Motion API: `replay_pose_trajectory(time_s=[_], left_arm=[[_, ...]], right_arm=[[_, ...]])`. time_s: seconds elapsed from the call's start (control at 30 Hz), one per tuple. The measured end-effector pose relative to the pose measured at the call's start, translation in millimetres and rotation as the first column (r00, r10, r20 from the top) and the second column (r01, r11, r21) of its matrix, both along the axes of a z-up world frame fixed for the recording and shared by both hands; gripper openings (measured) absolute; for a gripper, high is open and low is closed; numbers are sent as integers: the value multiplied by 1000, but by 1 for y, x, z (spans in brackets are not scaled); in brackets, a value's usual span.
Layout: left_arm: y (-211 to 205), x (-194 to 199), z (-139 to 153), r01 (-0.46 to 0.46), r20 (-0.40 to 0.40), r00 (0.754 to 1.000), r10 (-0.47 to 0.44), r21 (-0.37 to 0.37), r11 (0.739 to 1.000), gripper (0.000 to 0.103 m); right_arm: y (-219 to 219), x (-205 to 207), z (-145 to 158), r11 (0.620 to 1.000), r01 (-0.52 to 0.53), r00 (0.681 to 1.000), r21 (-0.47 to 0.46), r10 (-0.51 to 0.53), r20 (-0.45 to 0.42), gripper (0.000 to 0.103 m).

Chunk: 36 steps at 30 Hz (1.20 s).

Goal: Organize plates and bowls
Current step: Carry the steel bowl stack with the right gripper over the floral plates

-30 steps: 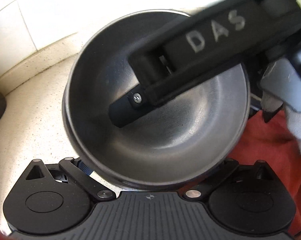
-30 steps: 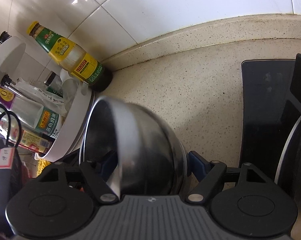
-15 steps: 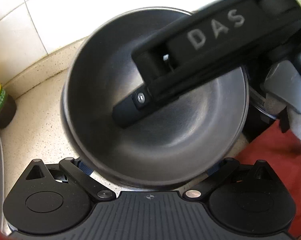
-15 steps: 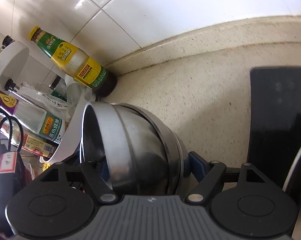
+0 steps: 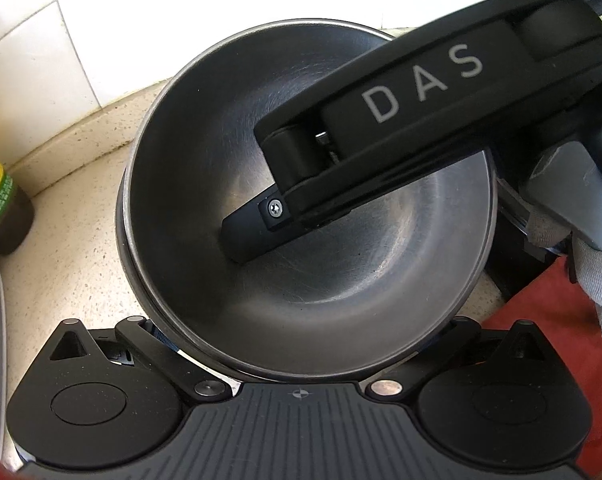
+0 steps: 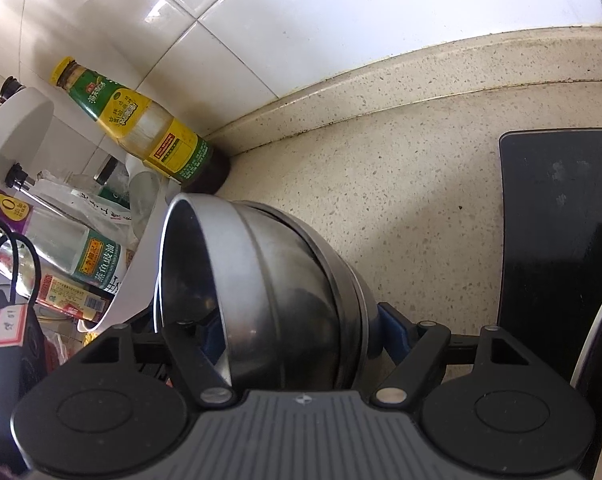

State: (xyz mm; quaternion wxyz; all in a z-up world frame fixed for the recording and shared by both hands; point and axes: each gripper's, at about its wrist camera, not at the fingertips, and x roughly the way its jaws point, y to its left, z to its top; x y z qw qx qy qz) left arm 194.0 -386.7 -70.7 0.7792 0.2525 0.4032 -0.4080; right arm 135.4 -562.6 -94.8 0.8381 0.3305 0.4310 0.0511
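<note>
**Desk:** What does the left wrist view show?

**Photographer:** A stainless steel bowl (image 5: 313, 216) seen from above, nested in a second steel bowl whose rim shows just outside it at lower left. The stack is over a speckled beige countertop (image 5: 61, 240), near the white tiled wall (image 5: 61, 32). The right gripper (image 5: 257, 236), a black unit lettered "DAS", reaches in from the upper right, with one finger down inside the bowl against its inner wall.

**Desk:** Is it clamped?

**Photographer:** Yes. In the right wrist view its two fingers are closed on the wall of the inner bowl (image 6: 237, 276), one inside and one outside, with the bowls tipped on their side in that frame.

**Desk:** And the left gripper (image 5: 301, 340)?

**Photographer:** Its linkage arms are spread wide either side of the bowls' lower edge, but the fingertips are hidden under the stack, so I cannot tell whether it grips anything.

**Desk:** Surroundings?

**Photographer:** A green-and-yellow labelled sauce bottle (image 6: 145, 128) stands in the corner against the tiles, beside a white rack (image 6: 17, 128) crowded with condiment bottles. A black stovetop (image 6: 557, 220) lies on the counter to the right. A white-gloved hand (image 5: 593, 276) holds the right gripper's handle.
</note>
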Motion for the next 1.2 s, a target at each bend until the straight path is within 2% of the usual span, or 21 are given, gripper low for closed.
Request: replay_pose_trajectory(time_s=[0.17,0.57,0.83,1.2], left_arm=[[-3,-5,8,-10,21,1000,10,-3,1000,103],[6,-27,46,-77,103,991,80,-33,996,103],[7,-47,61,-93,143,985,101,-59,994,103],[32,-80,78,-97,189,975,120,-124,988,103]], right_arm=[[0,-2,8,1000,-5,1000,4,5,26,73],[6,-4,46,999,-48,992,-9,49,116,73],[13,-12,70,999,-43,987,-30,47,156,73],[42,-28,108,994,-51,978,-99,69,196,73]])
